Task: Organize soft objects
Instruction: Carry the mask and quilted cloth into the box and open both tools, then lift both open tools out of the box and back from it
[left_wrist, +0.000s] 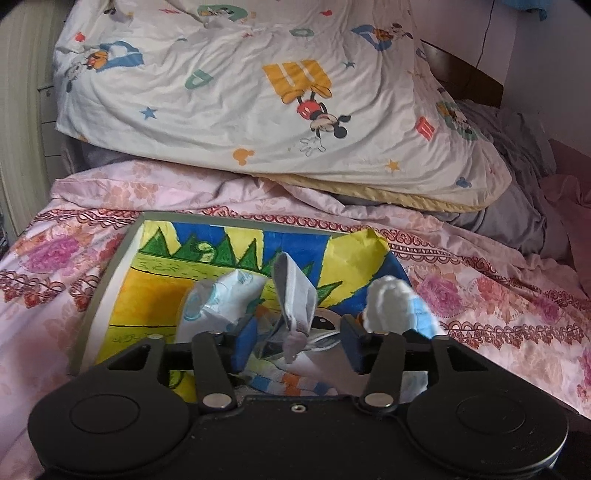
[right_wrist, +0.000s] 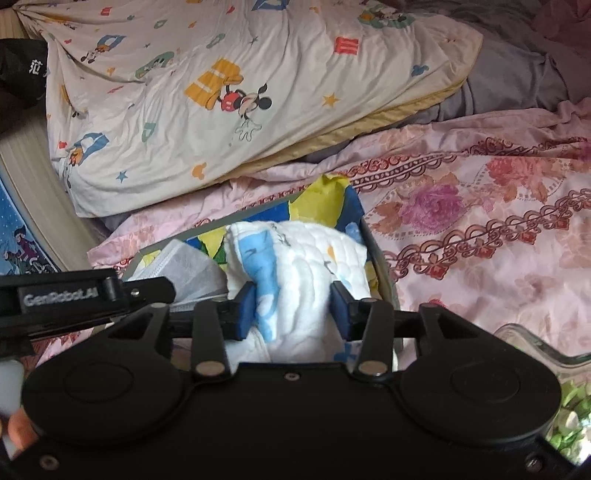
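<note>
Low in both frames, a box (left_wrist: 122, 266) lined with bright paper sits on a floral bedspread (left_wrist: 498, 295). The left gripper (left_wrist: 295, 341) has its fingers spread around a grey mask (left_wrist: 293, 295), not pinching. The right gripper (right_wrist: 291, 310) loosely brackets a white-and-blue cloth (right_wrist: 306, 266) in the box; whether it presses, I cannot tell. The step looks like release into the box; next, both lift clear.

Up top we've got a cartoon-mouse pillow (left_wrist: 258, 103), resting on a pink floral bedspread (left_wrist: 498, 295); lower right, a glass jar (right_wrist: 546, 354).
</note>
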